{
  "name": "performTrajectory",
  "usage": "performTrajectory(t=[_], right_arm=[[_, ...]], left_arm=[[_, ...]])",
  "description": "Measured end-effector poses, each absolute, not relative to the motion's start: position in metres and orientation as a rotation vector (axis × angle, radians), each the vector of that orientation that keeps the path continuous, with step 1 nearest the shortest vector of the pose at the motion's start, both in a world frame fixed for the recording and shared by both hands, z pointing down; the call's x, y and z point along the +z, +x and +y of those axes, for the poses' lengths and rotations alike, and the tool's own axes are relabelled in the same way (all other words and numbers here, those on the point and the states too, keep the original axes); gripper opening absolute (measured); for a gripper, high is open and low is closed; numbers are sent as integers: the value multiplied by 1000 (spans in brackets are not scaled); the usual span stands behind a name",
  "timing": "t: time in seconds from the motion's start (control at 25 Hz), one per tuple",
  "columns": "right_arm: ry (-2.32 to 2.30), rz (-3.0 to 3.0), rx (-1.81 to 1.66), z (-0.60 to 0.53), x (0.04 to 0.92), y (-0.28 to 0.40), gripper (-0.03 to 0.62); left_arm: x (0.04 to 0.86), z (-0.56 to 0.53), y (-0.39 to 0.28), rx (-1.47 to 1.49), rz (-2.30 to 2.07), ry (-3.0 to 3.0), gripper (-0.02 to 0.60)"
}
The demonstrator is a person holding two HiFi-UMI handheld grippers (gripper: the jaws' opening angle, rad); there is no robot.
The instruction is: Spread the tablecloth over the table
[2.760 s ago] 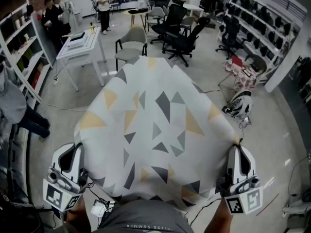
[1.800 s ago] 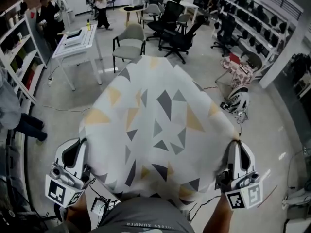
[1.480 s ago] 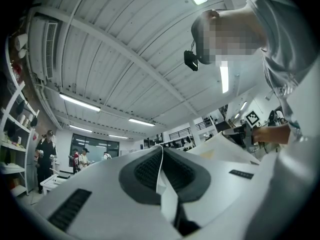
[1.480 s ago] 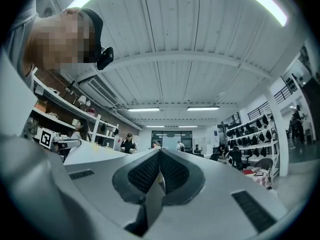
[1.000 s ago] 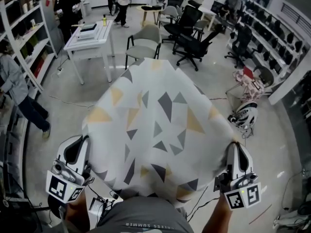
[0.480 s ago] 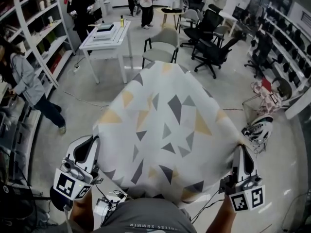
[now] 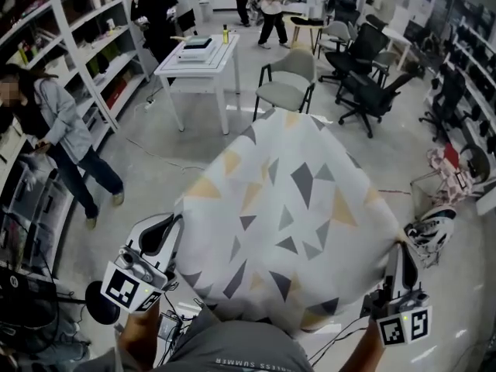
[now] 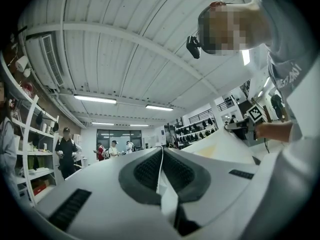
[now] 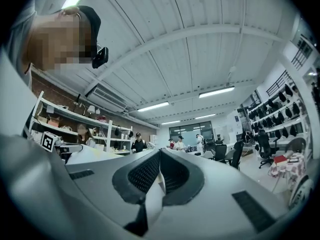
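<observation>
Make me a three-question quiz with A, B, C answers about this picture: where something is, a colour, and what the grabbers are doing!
1. Where is the white table? A. Beyond the tablecloth. B. Under the tablecloth. C. On a shelf.
2. What colours are the tablecloth's triangles? A. Red, green. B. Grey, yellow. C. Blue, pink.
3. What are the left gripper and right gripper doing? A. Hanging open. B. Holding bottles. C. Pinching the tablecloth's edge.
Answers: A, it stands uncovered past the cloth; B, no other colours show; C, cloth sits between both shut jaws.
</observation>
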State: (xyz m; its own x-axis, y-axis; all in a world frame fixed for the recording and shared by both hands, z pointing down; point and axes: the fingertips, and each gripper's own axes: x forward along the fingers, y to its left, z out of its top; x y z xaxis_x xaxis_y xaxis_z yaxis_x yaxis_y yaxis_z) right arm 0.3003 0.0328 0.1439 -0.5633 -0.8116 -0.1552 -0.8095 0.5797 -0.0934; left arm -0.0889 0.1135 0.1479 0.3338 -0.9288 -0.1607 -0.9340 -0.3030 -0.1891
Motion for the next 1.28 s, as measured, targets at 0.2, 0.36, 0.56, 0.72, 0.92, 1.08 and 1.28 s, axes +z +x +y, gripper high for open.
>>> performTrajectory(t=[0.2, 0.36, 0.56, 0.72, 0.92, 1.08, 1.28], right_arm=[[-1375, 2644, -52, 19, 150, 277, 11], [-1445, 2631, -36, 6, 142, 249, 11], [-1555, 2582, -31, 2, 147, 218, 11], [-1657, 2535, -52, -6, 161, 200, 11], [-1775, 2465, -131, -22, 187, 202, 11], [-1871, 2431, -201, -32, 220, 200, 11], [-1948, 2436, -304, -59, 259, 206, 11]], left_arm=[[154, 92, -110, -3, 1674, -2366, 0], [160, 60, -137, 21, 1642, -2426, 0], [179, 25, -177, 56, 1589, -2496, 0], [198, -2, -206, 83, 1563, -2561, 0], [220, -37, -225, 72, 1534, -2629, 0], [252, -61, -242, 27, 1526, -2677, 0], [292, -93, -246, -81, 1538, -2732, 0]])
